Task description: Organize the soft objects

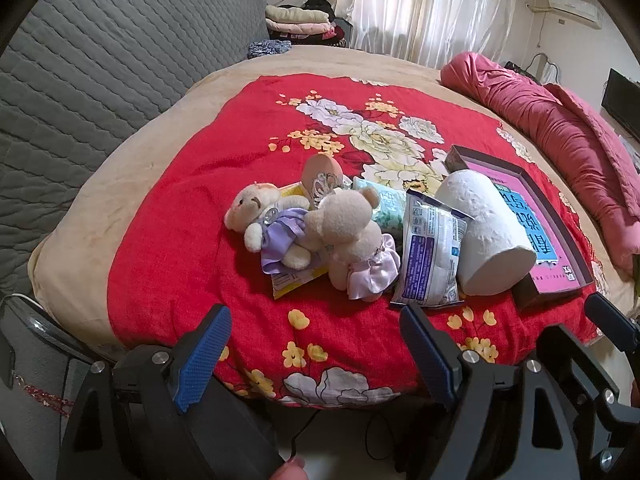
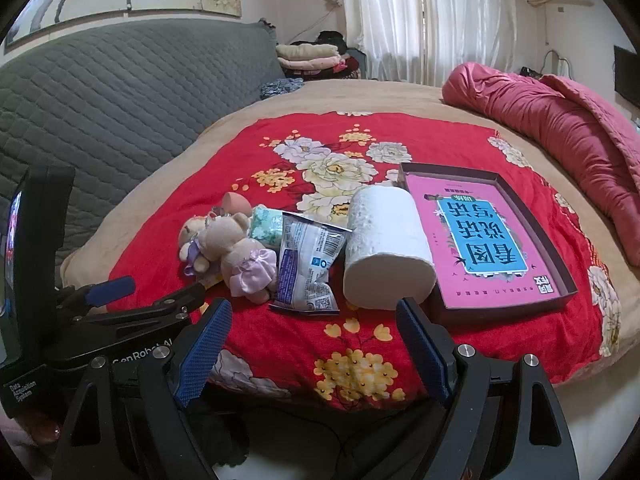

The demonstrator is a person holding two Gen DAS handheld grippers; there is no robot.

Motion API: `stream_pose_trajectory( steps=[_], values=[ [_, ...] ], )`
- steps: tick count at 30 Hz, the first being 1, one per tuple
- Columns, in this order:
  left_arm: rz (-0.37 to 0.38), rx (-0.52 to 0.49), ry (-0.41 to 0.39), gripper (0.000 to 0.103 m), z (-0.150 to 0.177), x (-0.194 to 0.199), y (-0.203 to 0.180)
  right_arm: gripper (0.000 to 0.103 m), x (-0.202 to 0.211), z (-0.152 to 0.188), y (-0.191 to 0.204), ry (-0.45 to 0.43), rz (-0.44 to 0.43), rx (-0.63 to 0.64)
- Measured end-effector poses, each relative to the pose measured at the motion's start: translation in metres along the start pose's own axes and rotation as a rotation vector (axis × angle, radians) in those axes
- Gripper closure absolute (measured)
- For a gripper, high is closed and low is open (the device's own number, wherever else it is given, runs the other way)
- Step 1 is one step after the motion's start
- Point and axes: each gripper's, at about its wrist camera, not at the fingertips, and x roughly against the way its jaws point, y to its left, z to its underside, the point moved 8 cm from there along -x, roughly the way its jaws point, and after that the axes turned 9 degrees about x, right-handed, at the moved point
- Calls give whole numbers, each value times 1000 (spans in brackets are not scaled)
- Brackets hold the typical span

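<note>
On a red flowered blanket [image 1: 192,216] [image 2: 400,336] lie two cream teddy bears, one in a purple dress [image 1: 272,220] [image 2: 192,248] and one in a pink dress [image 1: 352,236] [image 2: 240,256]. Beside them lie a white-blue plastic packet [image 1: 430,252] [image 2: 308,264], a green tissue pack [image 1: 388,206] [image 2: 266,226], a white paper roll [image 1: 484,232] [image 2: 386,248] and a pink egg-shaped sponge [image 1: 320,170] [image 2: 236,201]. A shallow dark box with a pink bottom [image 1: 540,220] [image 2: 488,240] sits to the right. My left gripper [image 1: 316,356] and right gripper [image 2: 312,356] are open and empty, short of the pile.
A yellow packet [image 1: 296,280] lies under the bears. A rolled pink quilt [image 1: 560,136] [image 2: 560,128] lies along the bed's right side. A grey quilted headboard [image 1: 100,64] [image 2: 120,92] stands at left. Folded clothes [image 1: 300,20] are stacked at the back. The left gripper's body [image 2: 100,312] shows at left.
</note>
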Motion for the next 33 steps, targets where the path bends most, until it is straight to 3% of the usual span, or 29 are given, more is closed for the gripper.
stream_pose_trajectory(
  steps=[24,33],
  values=[
    [8,30,27,18,3,-6,4,18,-3,1,6,-2,-15,24],
    [39,114,59,18,0,-14,22,18,-12,-2,20,-21,-50,81]
  ],
)
